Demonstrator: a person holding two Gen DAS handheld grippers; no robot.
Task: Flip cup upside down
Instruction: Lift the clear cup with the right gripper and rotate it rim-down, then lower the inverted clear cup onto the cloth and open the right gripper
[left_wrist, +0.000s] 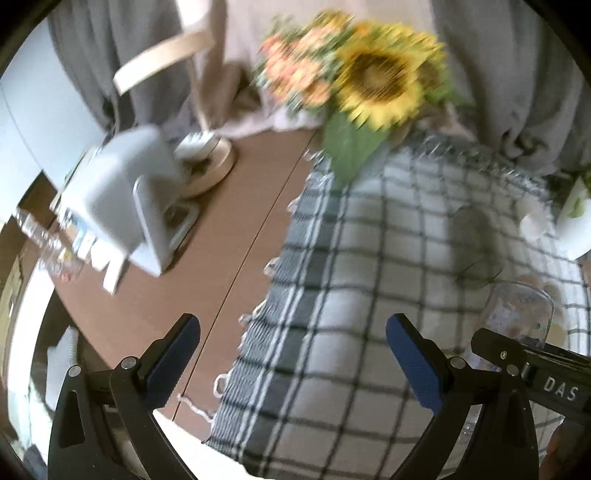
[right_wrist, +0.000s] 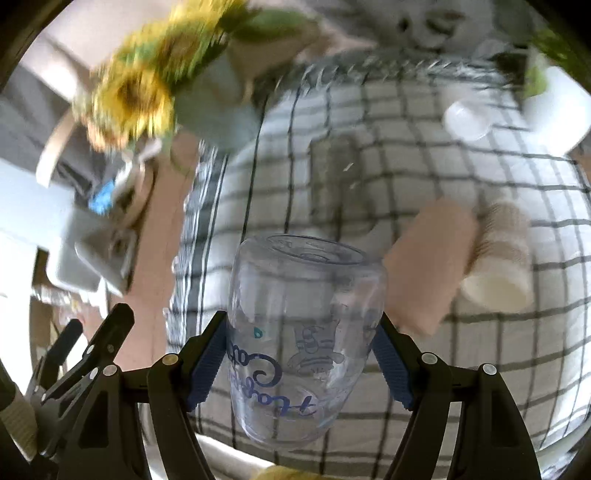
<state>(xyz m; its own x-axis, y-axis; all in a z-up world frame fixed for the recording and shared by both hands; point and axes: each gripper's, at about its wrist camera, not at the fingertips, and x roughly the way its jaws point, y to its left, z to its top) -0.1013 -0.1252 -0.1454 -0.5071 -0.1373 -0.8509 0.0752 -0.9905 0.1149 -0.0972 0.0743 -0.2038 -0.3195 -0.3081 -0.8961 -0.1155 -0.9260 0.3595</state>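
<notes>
A clear glass cup (right_wrist: 303, 339) with blue lettering and a cartoon print is held between the blue pads of my right gripper (right_wrist: 299, 354), above the checked tablecloth (right_wrist: 406, 166). The print reads upside down and the cup's base points away from the camera. My right gripper is shut on the cup. The cup also shows in the left wrist view (left_wrist: 517, 317) at the right edge, behind the right gripper's black body. My left gripper (left_wrist: 291, 354) is open and empty, over the edge of the cloth.
A sunflower bouquet (left_wrist: 373, 77) in a vase stands at the back. A white appliance (left_wrist: 125, 195) and a wooden stand (left_wrist: 207, 166) sit on the brown table (left_wrist: 229, 236) at left. A paper cup stack (right_wrist: 498, 254), a beige roll (right_wrist: 428, 258) and a white cup (right_wrist: 467, 118) lie on the cloth.
</notes>
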